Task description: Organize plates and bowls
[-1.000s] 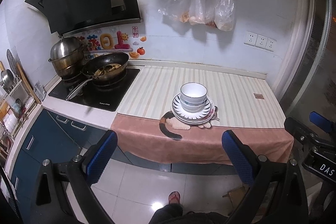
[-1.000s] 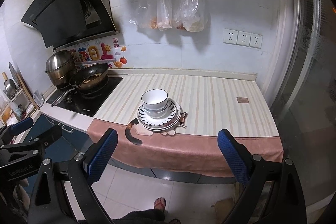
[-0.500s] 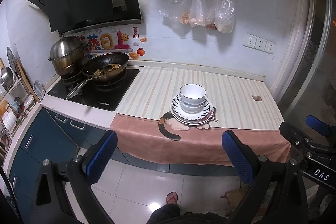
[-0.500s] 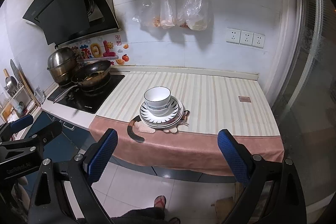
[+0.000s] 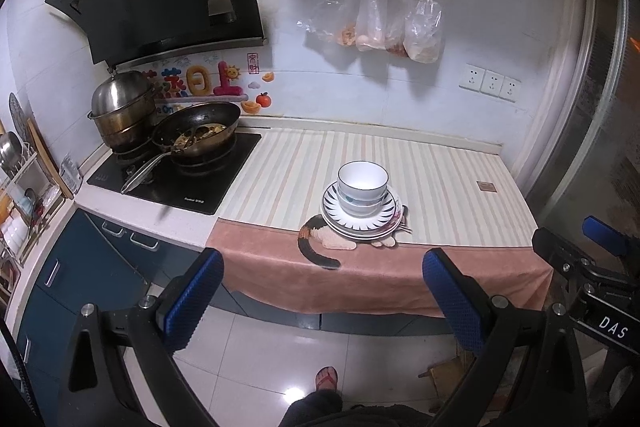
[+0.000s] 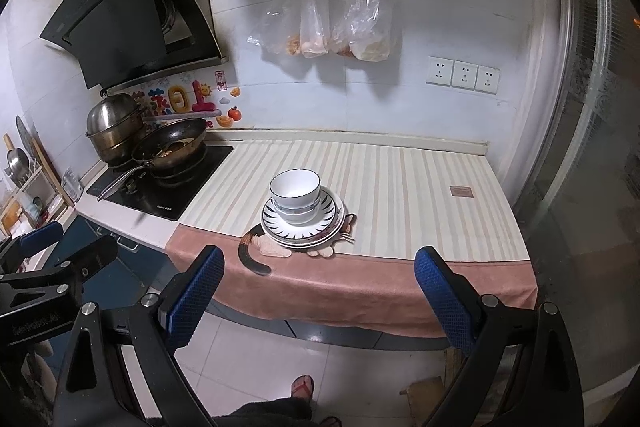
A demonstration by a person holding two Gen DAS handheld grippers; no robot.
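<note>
Seemingly the task is finished or not yet begun: from the left wrist, the left gripper (image 5: pixel 322 291) hangs spread and empty, well back from the striped cloth-covered counter (image 5: pixel 440 187), where white stacked bowls (image 5: pixel 362 187) sit on black-rayed white plates (image 5: pixel 362 221) near the front edge.

From the right wrist, the right gripper (image 6: pixel 318 289) is likewise spread and empty; any next move needs an approach first. A black wok (image 6: pixel 172 143) sits on the hob (image 6: pixel 160 183) to the left.

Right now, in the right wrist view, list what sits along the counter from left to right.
Steel pot → frying pan → stack of bowls on the plates → small brown square on the striped mat.
</note>
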